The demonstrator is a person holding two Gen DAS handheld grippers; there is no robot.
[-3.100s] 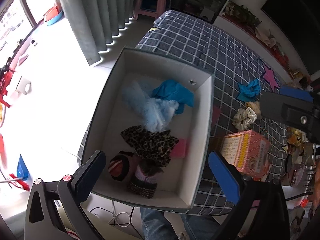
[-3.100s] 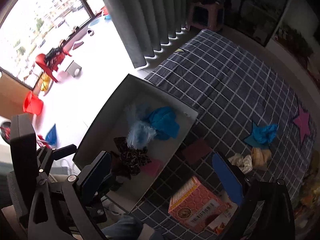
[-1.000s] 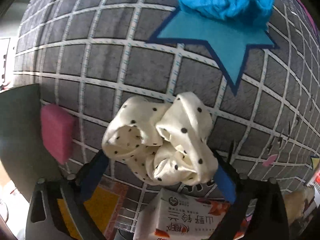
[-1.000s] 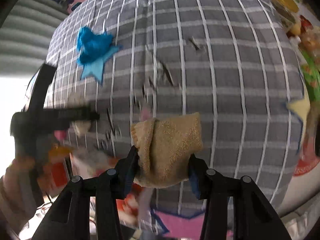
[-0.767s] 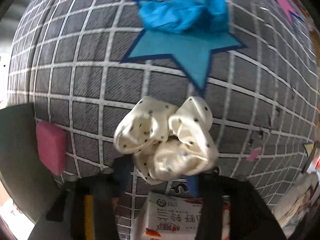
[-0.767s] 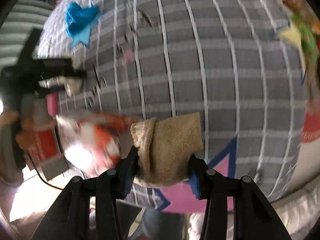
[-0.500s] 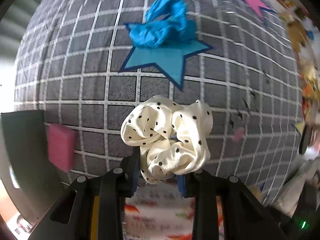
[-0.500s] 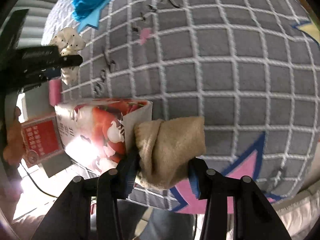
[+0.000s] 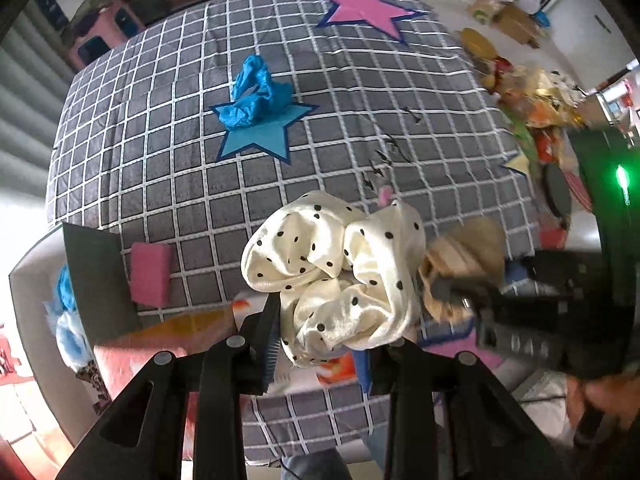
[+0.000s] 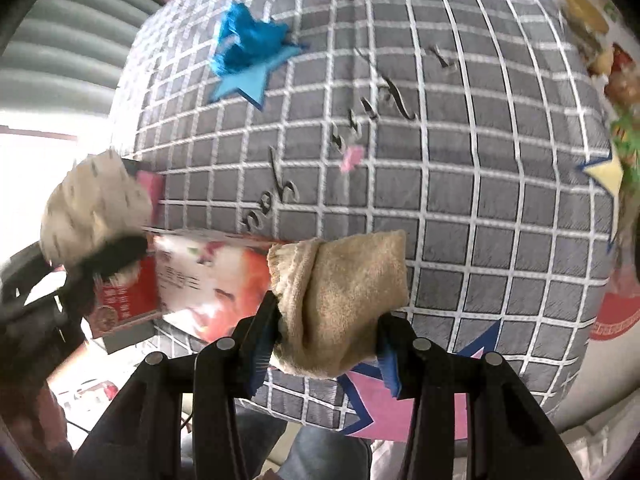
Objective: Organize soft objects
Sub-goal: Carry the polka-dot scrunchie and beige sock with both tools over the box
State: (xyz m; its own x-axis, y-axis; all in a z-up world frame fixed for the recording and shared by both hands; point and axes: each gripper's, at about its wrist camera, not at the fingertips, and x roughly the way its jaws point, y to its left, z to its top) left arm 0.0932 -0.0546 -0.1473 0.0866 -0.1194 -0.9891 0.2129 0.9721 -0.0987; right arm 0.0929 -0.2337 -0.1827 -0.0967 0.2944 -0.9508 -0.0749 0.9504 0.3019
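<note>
checked cloth [image 9: 320, 120], printed carton [image 10: 200, 280], pink block [image 9: 151, 274]

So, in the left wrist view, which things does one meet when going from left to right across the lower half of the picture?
White box → pink sponge → polka-dot scrunchie held in the left gripper → tan sock → right gripper, its body dark and blurred.
</note>
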